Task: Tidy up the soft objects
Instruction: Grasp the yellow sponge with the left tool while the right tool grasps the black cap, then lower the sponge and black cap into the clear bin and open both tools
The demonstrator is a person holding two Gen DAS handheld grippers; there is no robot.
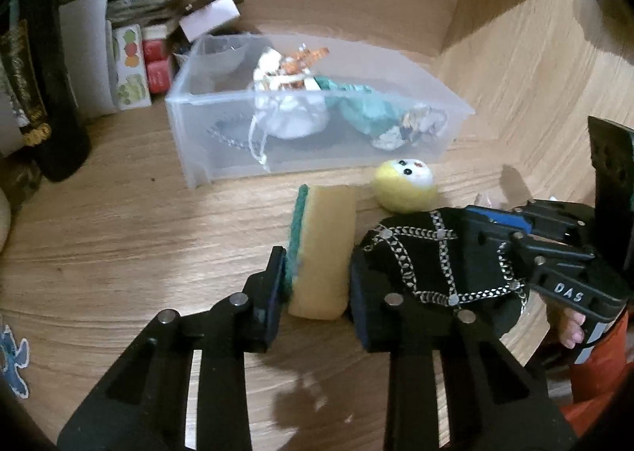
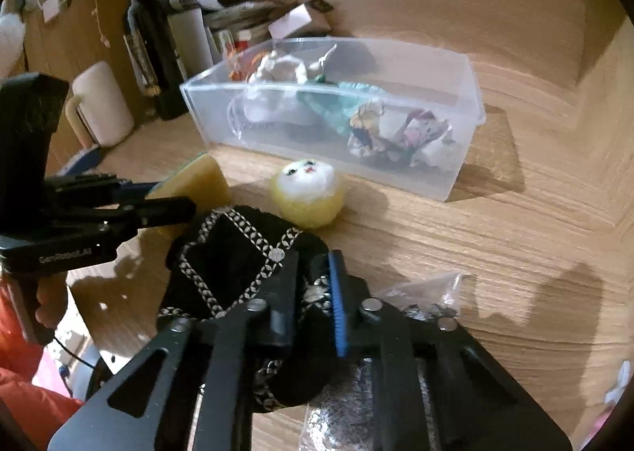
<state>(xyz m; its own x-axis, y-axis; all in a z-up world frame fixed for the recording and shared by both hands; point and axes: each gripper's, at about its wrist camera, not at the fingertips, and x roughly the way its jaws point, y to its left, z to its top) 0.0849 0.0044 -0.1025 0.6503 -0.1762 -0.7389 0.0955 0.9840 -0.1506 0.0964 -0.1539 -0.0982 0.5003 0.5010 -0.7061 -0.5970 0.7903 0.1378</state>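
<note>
The left gripper [image 1: 317, 284] clasped the yellow sponge [image 1: 323, 249] on the wooden table [image 1: 119, 237]. Beside it, the right gripper [image 2: 313, 300] pinched the black studded pouch [image 2: 237, 253], seemingly resting there, before the clear bin [image 2: 455, 126].

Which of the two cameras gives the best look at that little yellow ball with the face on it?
The right wrist view. There the yellow ball lies in the open on the table, face and round body fully visible, in front of the clear box. In the left wrist view the ball is smaller, and the black pouch covers its lower edge.
</note>
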